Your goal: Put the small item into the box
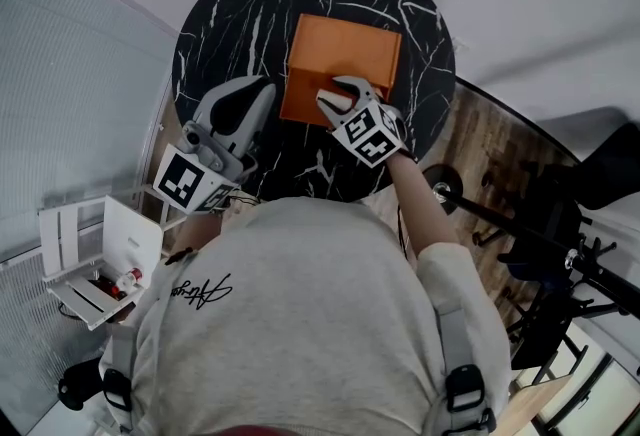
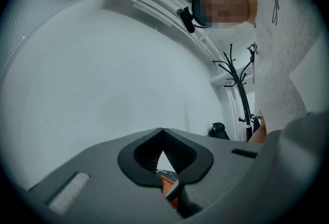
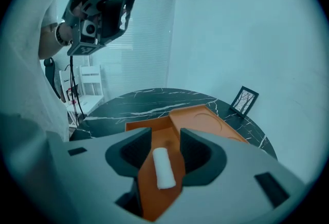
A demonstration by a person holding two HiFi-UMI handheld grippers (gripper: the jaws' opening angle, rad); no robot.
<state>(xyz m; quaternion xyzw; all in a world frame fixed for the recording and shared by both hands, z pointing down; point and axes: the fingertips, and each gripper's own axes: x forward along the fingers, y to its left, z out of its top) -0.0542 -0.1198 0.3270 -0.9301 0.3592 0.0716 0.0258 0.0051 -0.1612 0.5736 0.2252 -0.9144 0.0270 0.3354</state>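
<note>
1. Head view: round black marble table with the orange box sitting near its middle.
   - My R gripper is low over the box's near-left corner, where a sunken compartment shows darker than the rest of the top.
   - My L gripper is off to the left over the marble, apart from the box.
   - Can't see the small item from up here; the R gripper covers that spot.
   - A white shelf unit stands down-left, off the table.

2. L gripper view: the L gripper has its jaws together, tips touching, nothing btwn them.
   - The cam is tilted up at a pale wall, with a coat stand on the right.
   - Thru the little gap under the tips I get a sliver of the orange box and a bit of marble.

3. R gripper view: the R gripper has its jaws well apart.
   - The small white roll lies lengthwise btwn them, flat on the orange floor of the box's sunken compartment.
   - There's a clear gap on its right side, and the pads aren't pressing it as far as I can tell. So the item's in the box and the R gripper has hold of nothing.
   - Right of that compartment the orange box has a raised flat part w/ a shallow round recess.
   - A picture frame stands at the far edge of the table.
   - The L gripper hangs high at upper left.
</note>
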